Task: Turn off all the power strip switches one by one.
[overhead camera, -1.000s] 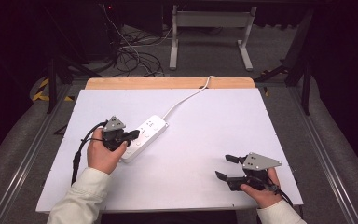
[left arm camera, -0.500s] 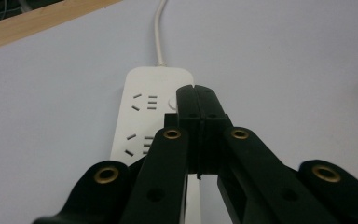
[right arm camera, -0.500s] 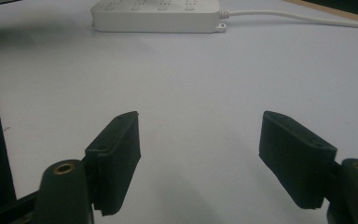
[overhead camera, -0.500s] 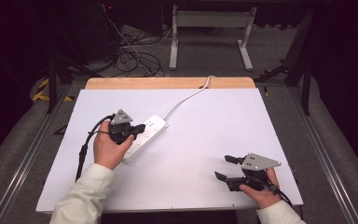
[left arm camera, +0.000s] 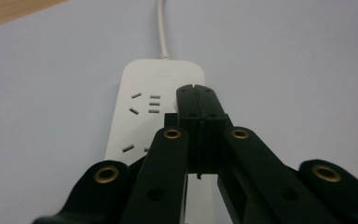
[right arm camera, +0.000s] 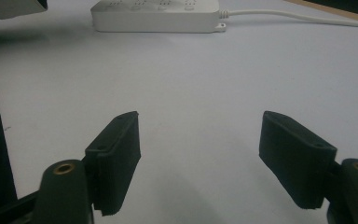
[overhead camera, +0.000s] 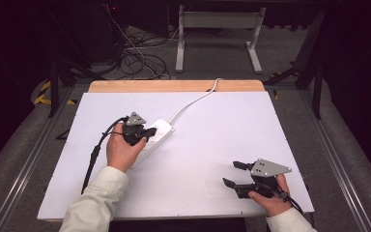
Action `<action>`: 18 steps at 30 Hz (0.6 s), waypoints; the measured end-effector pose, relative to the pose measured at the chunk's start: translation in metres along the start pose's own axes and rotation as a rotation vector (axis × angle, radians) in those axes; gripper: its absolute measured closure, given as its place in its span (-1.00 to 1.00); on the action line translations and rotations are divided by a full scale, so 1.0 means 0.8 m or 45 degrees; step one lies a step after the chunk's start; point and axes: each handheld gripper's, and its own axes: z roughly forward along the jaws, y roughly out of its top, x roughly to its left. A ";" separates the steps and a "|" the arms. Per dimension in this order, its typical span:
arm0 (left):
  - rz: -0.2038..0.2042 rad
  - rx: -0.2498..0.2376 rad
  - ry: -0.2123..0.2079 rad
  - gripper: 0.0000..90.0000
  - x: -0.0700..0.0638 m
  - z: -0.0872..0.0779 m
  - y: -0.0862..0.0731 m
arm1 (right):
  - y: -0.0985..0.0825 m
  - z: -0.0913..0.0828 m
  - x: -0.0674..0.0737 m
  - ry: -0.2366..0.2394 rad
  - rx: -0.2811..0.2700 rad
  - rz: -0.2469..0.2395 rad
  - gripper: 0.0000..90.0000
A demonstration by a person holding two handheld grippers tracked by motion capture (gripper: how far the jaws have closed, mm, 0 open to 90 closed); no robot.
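Note:
A white power strip (overhead camera: 155,136) lies near the middle of the white table top (overhead camera: 212,145), its white cord (overhead camera: 193,102) running to the far edge. My left gripper (overhead camera: 149,131) hovers over the strip with its jaws pressed together and nothing between them. In the left gripper view the shut tips (left arm camera: 197,95) sit above the strip's (left arm camera: 147,116) socket face, near the cord end. My right gripper (overhead camera: 235,173) rests near the front right of the table, jaws wide apart and empty. The right gripper view shows its pads (right arm camera: 116,158) over bare table, the strip (right arm camera: 156,16) far off.
A wooden strip (overhead camera: 174,86) edges the table's far side. Behind it stand a metal frame's legs (overhead camera: 217,38) and loose cables (overhead camera: 140,58) on the floor. A black cable (overhead camera: 94,159) trails from my left gripper across the table's left part.
My left gripper has moved forward and right along the power strip toward its cord end. The right gripper has stayed where it was, open.

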 end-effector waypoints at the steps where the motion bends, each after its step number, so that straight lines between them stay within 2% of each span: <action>1: 0.005 0.005 0.016 1.00 0.001 0.002 -0.001 | 0.000 0.000 0.000 0.001 0.000 0.000 -0.34; 2: -0.007 0.014 0.001 1.00 0.001 0.003 -0.001 | 0.000 0.001 0.000 0.003 0.001 -0.003 -0.34; 9: -0.004 0.023 0.021 1.00 0.001 0.002 -0.001 | 0.000 0.000 0.000 0.002 0.000 -0.004 -0.34; 18: -0.022 0.078 0.008 1.00 0.001 0.005 -0.004 | 0.000 0.000 0.000 0.003 0.001 -0.007 -0.34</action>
